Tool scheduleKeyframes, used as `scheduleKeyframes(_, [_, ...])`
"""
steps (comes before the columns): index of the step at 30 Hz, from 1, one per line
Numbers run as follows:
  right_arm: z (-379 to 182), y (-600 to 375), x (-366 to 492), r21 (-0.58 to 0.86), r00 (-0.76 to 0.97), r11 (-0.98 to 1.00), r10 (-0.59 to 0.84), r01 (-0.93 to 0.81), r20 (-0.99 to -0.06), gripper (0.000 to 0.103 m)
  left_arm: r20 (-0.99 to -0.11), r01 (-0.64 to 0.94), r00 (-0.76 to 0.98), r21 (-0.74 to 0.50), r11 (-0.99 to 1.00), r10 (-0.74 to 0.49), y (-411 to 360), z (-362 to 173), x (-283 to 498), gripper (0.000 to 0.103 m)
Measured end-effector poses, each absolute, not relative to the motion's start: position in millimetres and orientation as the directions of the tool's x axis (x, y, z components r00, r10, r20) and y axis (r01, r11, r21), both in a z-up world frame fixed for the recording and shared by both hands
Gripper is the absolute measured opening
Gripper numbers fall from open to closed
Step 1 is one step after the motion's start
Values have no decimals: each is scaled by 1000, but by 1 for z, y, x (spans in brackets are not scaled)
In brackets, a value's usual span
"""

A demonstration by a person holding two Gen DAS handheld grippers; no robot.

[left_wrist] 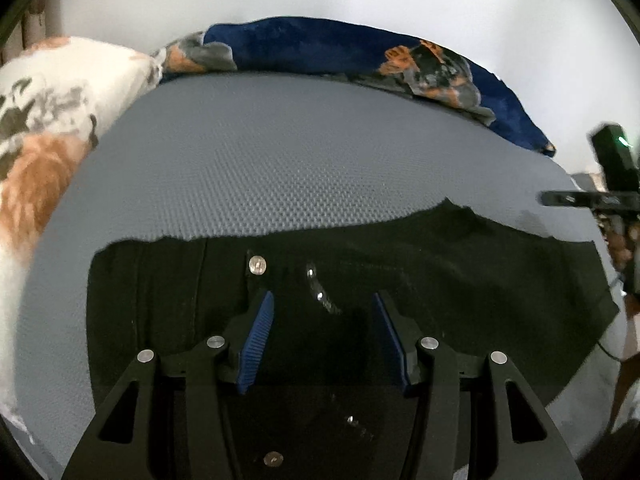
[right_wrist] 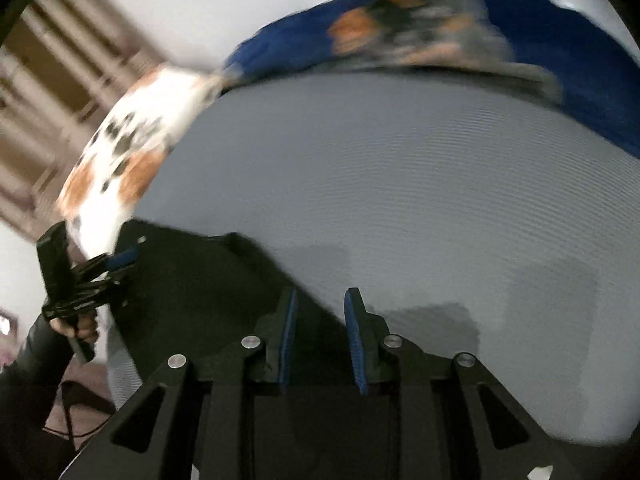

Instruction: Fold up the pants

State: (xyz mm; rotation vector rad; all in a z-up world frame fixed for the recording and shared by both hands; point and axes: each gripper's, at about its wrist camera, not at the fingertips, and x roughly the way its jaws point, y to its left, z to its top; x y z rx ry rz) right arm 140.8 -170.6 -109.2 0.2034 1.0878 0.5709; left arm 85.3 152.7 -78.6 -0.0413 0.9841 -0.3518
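We see the black pants lying flat on the near part of the grey bed, their metal button facing up. Our left gripper tilts steeply down over the pants just below that button, its blue pads spread with nothing between them; whether the tips brush the cloth we cannot tell. In the right wrist view, a hand in a dark sleeve grips its handle at the pants' left end.

Our right gripper also angles down, above the pants' edge where black meets grey. Its jaws stand narrowly apart, empty. That view is smeared. A patterned pillow and a blue blanket lie beyond the pants.
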Motion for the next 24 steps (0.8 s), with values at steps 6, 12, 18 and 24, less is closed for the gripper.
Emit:
scheduleKeyframes(6, [-130, -103, 176, 435, 210, 785, 561, -440, -801, 28, -780, 277, 485, -291, 916, -395, 172, -91, 85, 51])
scheduleKeyframes(12, [-144, -67, 190, 450, 133, 746, 575, -491, -807, 28, -734, 227, 467, -439, 869, -493, 201, -99, 90, 27])
scheduleKeyframes(18, [-136, -62, 193, 388, 217, 771, 549, -506, -808, 8, -732, 210, 474, -446, 870, -490, 207, -100, 92, 18])
scheduleKeyframes(24, [-149, -61, 198, 384, 239, 800, 528, -461, -815, 9, -732, 215, 479, -438, 873, -485, 206, -96, 90, 18])
